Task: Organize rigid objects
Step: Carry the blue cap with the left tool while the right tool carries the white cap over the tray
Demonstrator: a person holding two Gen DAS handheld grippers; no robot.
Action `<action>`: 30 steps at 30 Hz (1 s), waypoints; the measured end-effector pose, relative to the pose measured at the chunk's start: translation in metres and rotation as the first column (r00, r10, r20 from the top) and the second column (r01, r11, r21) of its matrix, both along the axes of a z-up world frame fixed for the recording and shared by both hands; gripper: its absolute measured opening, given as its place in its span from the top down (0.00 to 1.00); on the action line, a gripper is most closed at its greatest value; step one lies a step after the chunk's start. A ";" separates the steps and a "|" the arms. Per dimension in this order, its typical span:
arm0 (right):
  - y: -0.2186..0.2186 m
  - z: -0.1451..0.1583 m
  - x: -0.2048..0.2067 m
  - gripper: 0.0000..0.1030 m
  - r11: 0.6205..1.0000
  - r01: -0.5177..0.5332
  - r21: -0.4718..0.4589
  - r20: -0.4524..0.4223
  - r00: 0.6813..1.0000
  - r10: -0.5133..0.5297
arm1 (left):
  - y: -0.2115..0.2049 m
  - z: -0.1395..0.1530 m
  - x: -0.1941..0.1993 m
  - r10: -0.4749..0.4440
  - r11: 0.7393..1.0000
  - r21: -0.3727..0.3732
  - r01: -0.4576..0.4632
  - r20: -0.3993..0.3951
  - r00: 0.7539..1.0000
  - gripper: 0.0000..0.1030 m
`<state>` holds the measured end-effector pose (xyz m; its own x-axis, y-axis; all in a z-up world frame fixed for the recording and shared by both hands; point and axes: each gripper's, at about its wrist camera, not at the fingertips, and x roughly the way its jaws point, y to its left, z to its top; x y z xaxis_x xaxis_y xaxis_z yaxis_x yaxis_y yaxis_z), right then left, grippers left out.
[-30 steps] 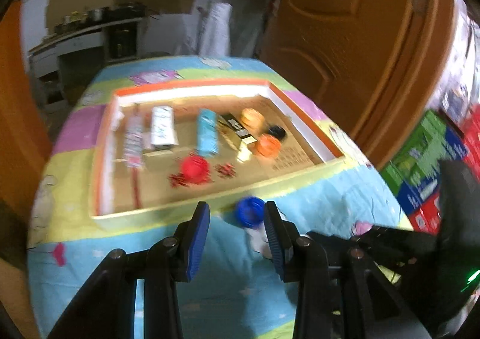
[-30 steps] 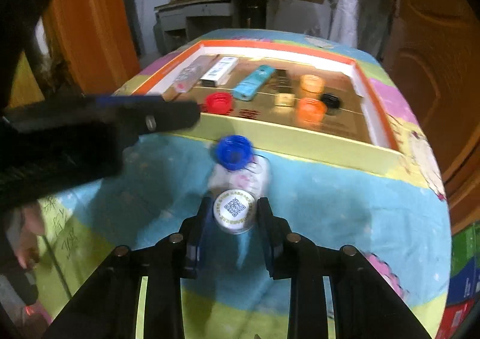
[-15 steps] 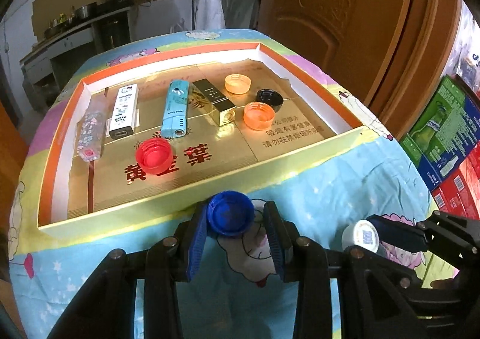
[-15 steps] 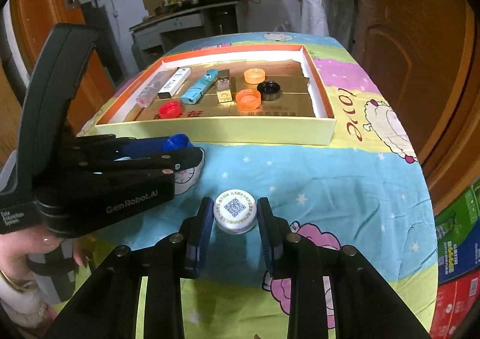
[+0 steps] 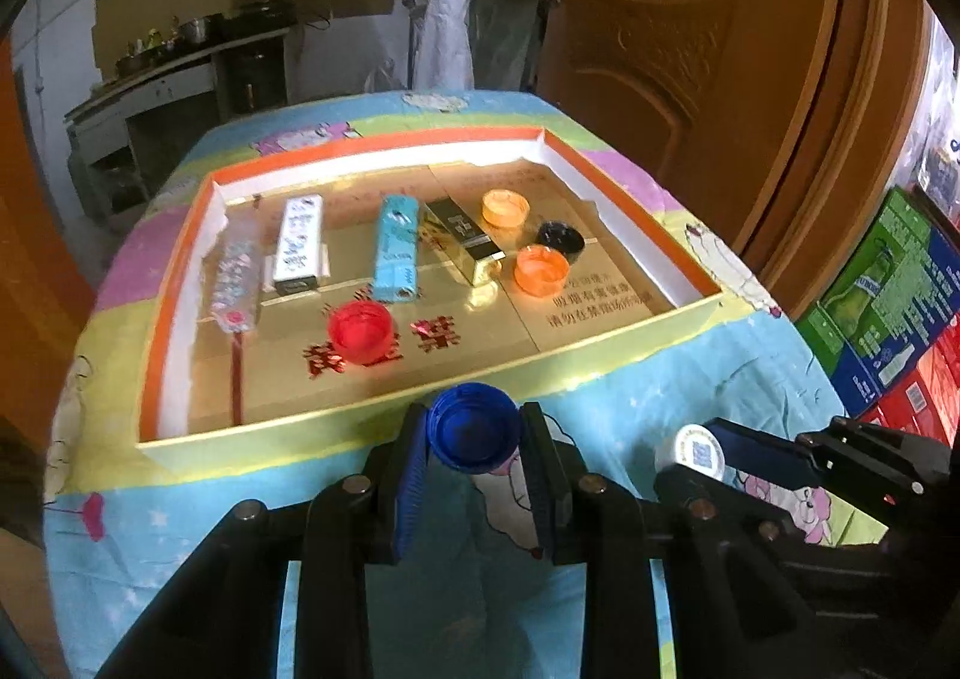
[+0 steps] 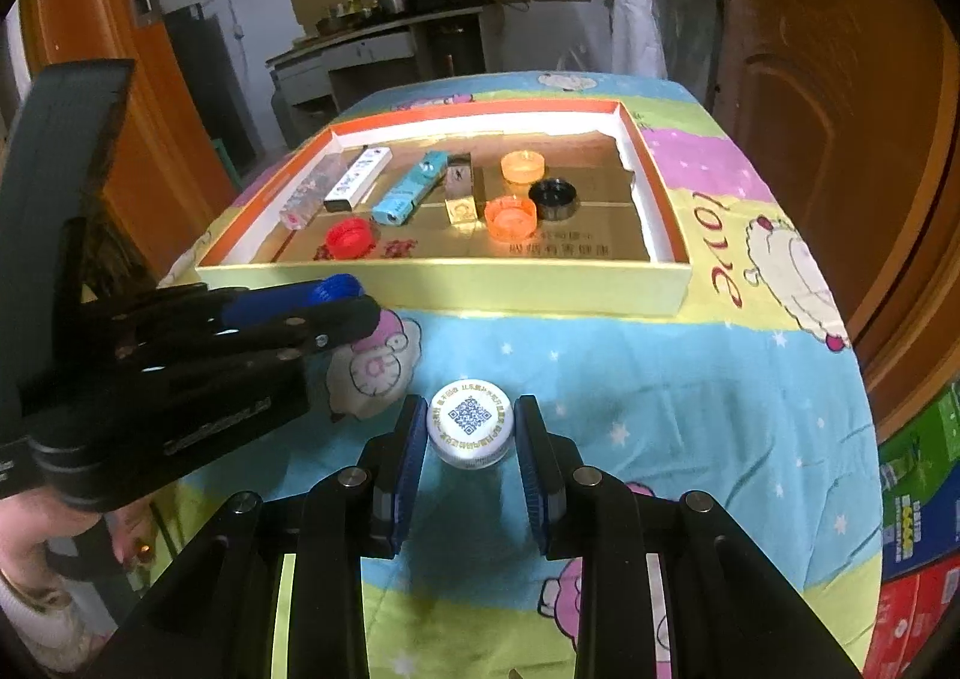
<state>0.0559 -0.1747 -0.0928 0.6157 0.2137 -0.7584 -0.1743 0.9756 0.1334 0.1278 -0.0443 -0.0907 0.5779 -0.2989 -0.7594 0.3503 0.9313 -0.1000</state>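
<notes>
The blue cap sits pinched between the fingers of the left hand-held gripper, open side facing the camera, held above the counter just short of the tray's near wall. The white cap, printed with a QR code on top, is clamped in the right hand-held gripper, both pads pressed against its sides; whether it rests on the cloth or hangs just over it cannot be told.

The right hand-held gripper is to the right of the left one and a little further back from the tray; the left one's fingers reach nearly to the tray wall.

Ahead of both, inside the tray, a red cap lies closest to the left gripper. Beyond it stand four long boxes in a row: a clear patterned one at far left, then a white one, a teal one and a gold-and-black one. To the right of these are three more caps: an orange cap, a black cap touching it, and a paler orange cap furthest away.
</notes>
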 end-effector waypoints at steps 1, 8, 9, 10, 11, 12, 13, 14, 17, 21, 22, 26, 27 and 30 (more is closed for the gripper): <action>0.000 0.001 0.001 0.70 1.000 -0.001 -0.002 0.004 1.000 0.001 | 0.002 0.003 0.000 0.004 1.000 -0.001 -0.004 0.005 1.000 0.70; 0.006 0.016 0.012 0.70 1.000 -0.010 -0.016 0.037 0.999 0.011 | 0.012 0.023 0.000 0.031 0.999 -0.012 -0.031 0.038 0.999 0.70; 0.007 0.018 0.014 0.70 1.000 -0.012 -0.019 0.042 0.999 0.013 | 0.013 0.025 0.000 0.034 0.999 -0.014 -0.033 0.041 0.999 0.70; 0.008 0.020 0.015 0.70 1.000 -0.015 -0.022 0.046 0.999 0.016 | 0.014 0.027 0.000 0.037 0.999 -0.015 -0.036 0.045 0.998 0.70; 0.009 0.022 0.017 0.70 1.000 -0.018 -0.024 0.050 0.999 0.019 | 0.016 0.029 0.001 0.041 0.999 -0.018 -0.040 0.048 0.998 0.70; 0.010 0.024 0.018 0.70 0.999 -0.022 -0.027 0.054 0.998 0.023 | 0.017 0.031 0.002 0.043 0.999 -0.021 -0.042 0.051 0.998 0.70; 0.012 0.026 0.020 0.70 0.999 -0.026 -0.030 0.060 0.998 0.028 | 0.018 0.033 0.003 0.046 0.999 -0.023 -0.045 0.054 0.997 0.70; 0.013 0.028 0.021 0.70 0.999 -0.031 -0.033 0.064 0.997 0.033 | 0.019 0.034 0.004 0.048 0.999 -0.026 -0.047 0.057 0.997 0.70; 0.018 0.033 0.026 0.70 0.998 -0.043 -0.041 0.074 0.996 0.046 | 0.023 0.040 0.007 0.056 0.998 -0.030 -0.054 0.066 0.996 0.70; 0.023 0.040 0.033 0.70 0.997 -0.058 -0.050 0.088 0.994 0.062 | 0.025 0.045 0.012 0.066 0.997 -0.037 -0.064 0.077 0.995 0.70; 0.024 0.041 0.035 0.70 0.997 -0.061 -0.051 0.092 0.994 0.065 | 0.025 0.046 0.013 0.069 0.997 -0.039 -0.066 0.079 0.995 0.70; 0.027 0.046 0.042 0.70 0.996 -0.066 -0.054 0.102 0.992 0.072 | 0.027 0.049 0.020 0.078 0.996 -0.042 -0.074 0.083 0.994 0.70; 0.027 0.046 0.044 0.70 0.996 -0.067 -0.055 0.104 0.992 0.072 | 0.027 0.050 0.021 0.079 0.996 -0.043 -0.076 0.085 0.993 0.70; 0.027 0.049 0.050 0.70 0.996 -0.067 -0.055 0.109 0.991 0.073 | 0.027 0.052 0.028 0.086 0.996 -0.046 -0.082 0.087 0.992 0.70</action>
<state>0.1063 -0.1472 -0.0439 0.6816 0.2219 -0.6972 -0.2532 0.9656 0.0598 0.1554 -0.0171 -0.0389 0.6671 -0.2775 -0.6913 0.2804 0.9533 -0.1121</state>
